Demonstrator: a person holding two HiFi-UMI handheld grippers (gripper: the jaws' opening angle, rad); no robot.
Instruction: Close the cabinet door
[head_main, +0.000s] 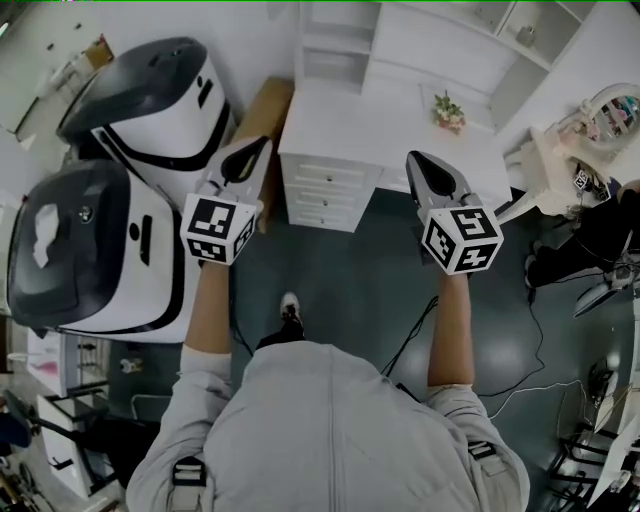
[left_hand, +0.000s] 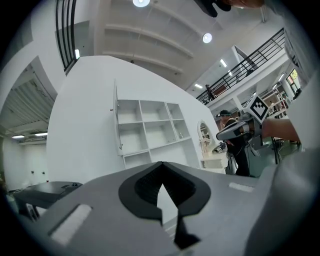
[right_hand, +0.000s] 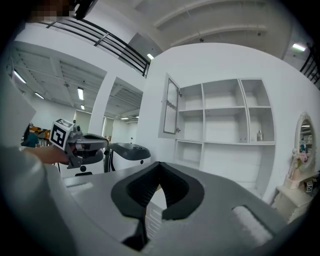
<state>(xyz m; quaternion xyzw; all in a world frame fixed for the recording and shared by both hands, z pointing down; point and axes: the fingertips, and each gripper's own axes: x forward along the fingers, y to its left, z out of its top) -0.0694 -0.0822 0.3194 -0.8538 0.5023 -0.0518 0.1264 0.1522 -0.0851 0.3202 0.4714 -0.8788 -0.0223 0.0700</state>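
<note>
A white shelf cabinet (right_hand: 225, 115) stands on a white drawer unit (head_main: 325, 185) ahead of me. Its door (right_hand: 171, 107), at the top left, hangs swung open; it shows edge-on as the door (left_hand: 116, 125) in the left gripper view. Both grippers are held level in front of the cabinet, well short of it, and touch nothing. The left gripper (head_main: 262, 142) has its jaws together with nothing between them, as the left gripper view (left_hand: 162, 170) shows. My right gripper (head_main: 415, 158) is shut and empty too, seen in its own view (right_hand: 159, 172).
Two large white-and-black machines (head_main: 150, 100) (head_main: 90, 250) stand at the left, with a brown board (head_main: 265, 110) beside the drawers. A small flower pot (head_main: 449, 112) sits on the drawer top. A vanity with a mirror (head_main: 610, 110) is at the right. Cables (head_main: 530, 340) lie on the dark floor.
</note>
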